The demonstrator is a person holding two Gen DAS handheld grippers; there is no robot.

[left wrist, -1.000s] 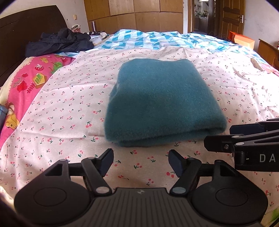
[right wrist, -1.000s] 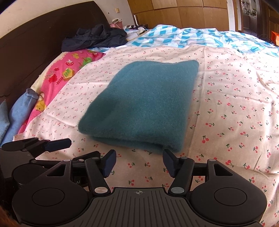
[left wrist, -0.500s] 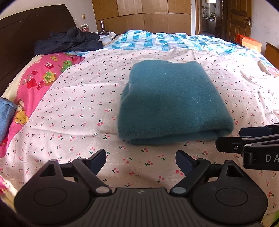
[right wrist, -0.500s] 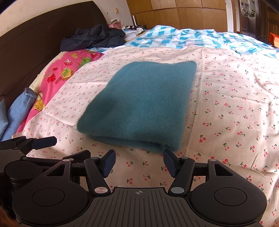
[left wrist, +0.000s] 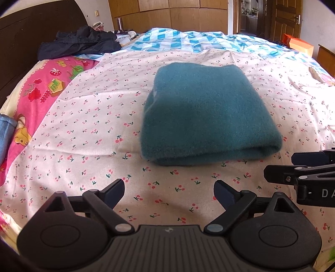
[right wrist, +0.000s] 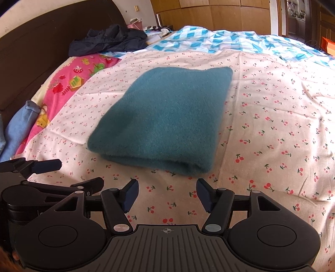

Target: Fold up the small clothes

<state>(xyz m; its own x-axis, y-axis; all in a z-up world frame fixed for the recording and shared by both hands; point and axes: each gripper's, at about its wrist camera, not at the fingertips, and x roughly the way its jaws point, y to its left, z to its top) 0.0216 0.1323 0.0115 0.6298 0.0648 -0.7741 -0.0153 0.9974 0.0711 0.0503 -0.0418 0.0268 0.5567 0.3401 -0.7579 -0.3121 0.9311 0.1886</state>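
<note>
L gripper (left wrist: 169,193) sits low over the bed, tipped downward; fingers wide apart w/ nothing betw them, only the cherry-print sheet (left wrist: 94,117) under the gap. Its jaws have just been opening. R gripper (right wrist: 167,193) sits alongside at a similar downward tilt, fingers apart at a narrower gap, also empty, sheet showing betw the tips. Both are side by side: in the L view the R gripper's fingers poke in from the right edge, just beyond the L's right finger; in the R view the L gripper's fingers enter at the left edge, beside the R's left finger.

Just ahead of both sets of fingertips, not touching them, lies the folded teal garment (left wrist: 207,117), flat on the sheet as a thick rectangle, rounded fold edge facing the grippers. From the L gripper it sits ahead and slightly right of the gap; from the R gripper, ahead and a bit left, running away at an angle.

Left of the fingers, further off: pink cartoon-print bedding (left wrist: 35,100) and a bit of light blue fabric (right wrist: 18,129) at the bed edge. Beyond the garment: blue-white checked quilt (left wrist: 188,41), a dark jacket (left wrist: 79,41) heaped by the dark headboard (left wrist: 25,41), then wooden wardrobe doors (left wrist: 178,14) at the far wall.
</note>
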